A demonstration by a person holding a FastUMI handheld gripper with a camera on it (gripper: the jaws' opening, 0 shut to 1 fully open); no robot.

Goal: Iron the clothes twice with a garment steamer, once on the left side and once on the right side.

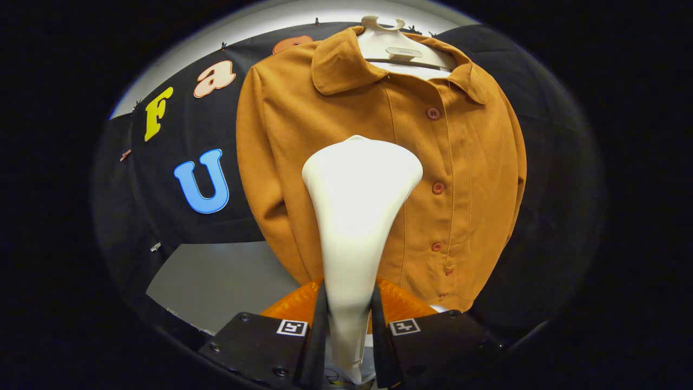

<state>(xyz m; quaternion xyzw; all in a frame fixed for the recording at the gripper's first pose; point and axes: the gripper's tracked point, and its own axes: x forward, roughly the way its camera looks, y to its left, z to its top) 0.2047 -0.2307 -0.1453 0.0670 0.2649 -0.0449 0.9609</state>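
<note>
Steamer clamped between fingers, facing jacket.

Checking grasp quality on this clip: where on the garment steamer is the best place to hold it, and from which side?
The narrow neck, where the gripper is already shut on the garment steamer, one finger on each flank. The body tapers there to fit between the fingers and flares toward the head, which faces the brown jacket on its hanger. Coming from behind the head looks best.

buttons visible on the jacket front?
5, in a column down the placket of the jacket: at the chest, mid, lower, then two near the hem. The steamer, gripped between the fingers, may hide others.
</note>
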